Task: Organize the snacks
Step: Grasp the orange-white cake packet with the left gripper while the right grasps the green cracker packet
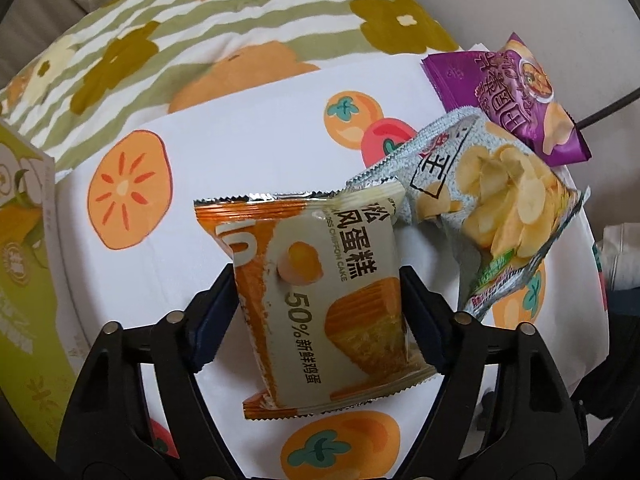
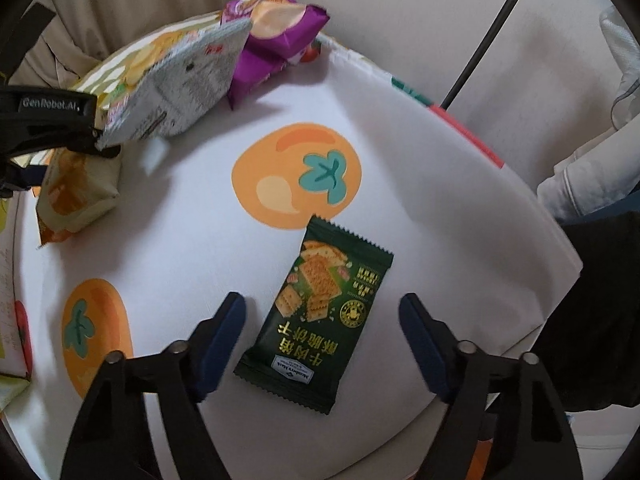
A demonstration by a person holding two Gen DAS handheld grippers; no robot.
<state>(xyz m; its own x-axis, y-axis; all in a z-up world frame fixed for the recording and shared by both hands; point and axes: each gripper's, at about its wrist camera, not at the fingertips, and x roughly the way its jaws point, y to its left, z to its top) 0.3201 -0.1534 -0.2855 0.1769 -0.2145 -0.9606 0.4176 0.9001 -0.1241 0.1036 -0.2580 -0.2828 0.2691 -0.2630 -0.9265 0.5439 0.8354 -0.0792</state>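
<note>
At centre frame in the left wrist view, the left gripper [image 1: 320, 292] clamps an orange chiffon cake packet [image 1: 320, 300]. In the right wrist view, the right gripper [image 2: 322, 336] stands apart astride a green cracker packet [image 2: 316, 312] lying lower centre on the persimmon-print cloth [image 2: 192, 216].

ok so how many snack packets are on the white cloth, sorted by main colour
Orange and cream cake packet: 1
Grey chip bag: 1
Purple chip bag: 1
Dark green cracker packet: 1
Total: 4

Beige curtain [image 2: 120, 12], pale wall [image 2: 400, 20], floral pillow [image 1: 180, 40].
</note>
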